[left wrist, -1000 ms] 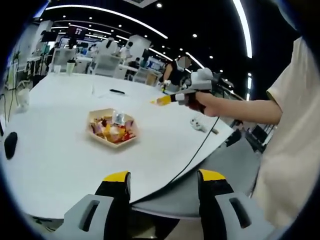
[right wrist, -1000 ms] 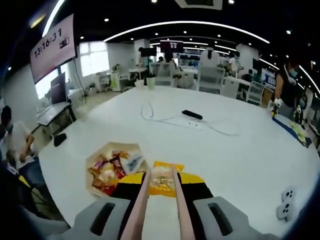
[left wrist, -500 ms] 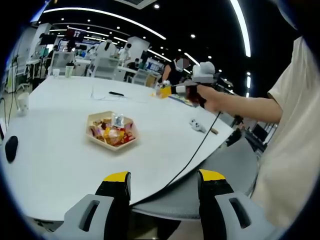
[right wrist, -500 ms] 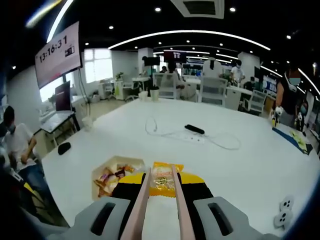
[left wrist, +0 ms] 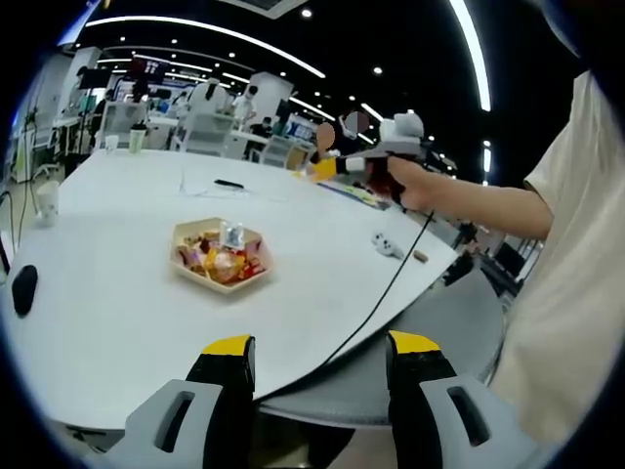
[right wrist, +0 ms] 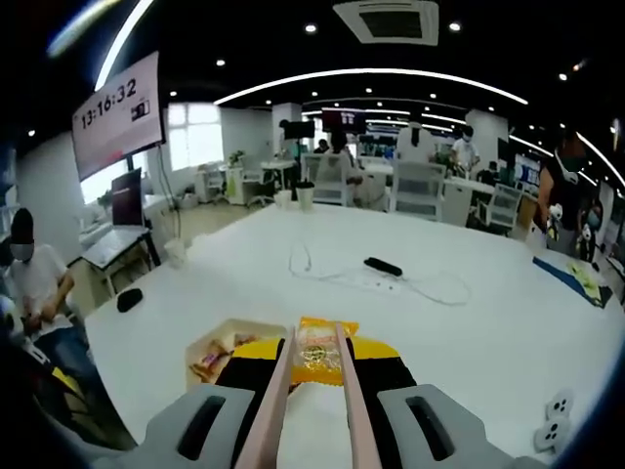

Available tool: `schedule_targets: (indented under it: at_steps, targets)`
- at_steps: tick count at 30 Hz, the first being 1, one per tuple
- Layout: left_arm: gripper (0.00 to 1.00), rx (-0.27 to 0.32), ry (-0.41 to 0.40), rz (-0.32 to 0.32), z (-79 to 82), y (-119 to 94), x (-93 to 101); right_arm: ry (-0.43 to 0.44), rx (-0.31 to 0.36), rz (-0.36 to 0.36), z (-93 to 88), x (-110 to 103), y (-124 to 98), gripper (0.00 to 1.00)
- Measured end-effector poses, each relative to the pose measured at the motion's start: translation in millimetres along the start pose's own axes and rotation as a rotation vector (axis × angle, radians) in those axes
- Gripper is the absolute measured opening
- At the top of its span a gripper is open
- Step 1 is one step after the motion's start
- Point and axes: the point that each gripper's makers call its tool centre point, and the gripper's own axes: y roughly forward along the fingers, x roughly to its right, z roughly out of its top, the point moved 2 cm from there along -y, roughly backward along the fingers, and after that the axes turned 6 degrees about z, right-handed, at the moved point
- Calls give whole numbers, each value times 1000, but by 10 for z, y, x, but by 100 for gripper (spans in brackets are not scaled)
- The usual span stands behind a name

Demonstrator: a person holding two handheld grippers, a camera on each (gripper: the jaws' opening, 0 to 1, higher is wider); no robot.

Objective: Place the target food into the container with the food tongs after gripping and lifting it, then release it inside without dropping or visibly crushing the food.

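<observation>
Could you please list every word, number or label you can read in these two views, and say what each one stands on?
"13:16:32" on the wall screen in the right gripper view, upper left.
A small dark symbol sits beside those digits; too small to read.
The yellow snack packet held in the tongs carries print; too blurred to read.
The wrappers in the snack tray in the left gripper view are too small to read.

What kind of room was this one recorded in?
Most likely an open-plan office or lab: a large white table, rows of desks with office chairs, a wall screen showing the time, and strip ceiling lights.
</observation>
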Motion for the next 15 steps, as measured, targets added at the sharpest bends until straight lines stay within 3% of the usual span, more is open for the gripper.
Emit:
schedule_targets:
  at_steps: [15]
  targets:
    - [53, 19, -18, 20, -1, -23, -43, -31, 4, 61, 136, -241, 146, 24]
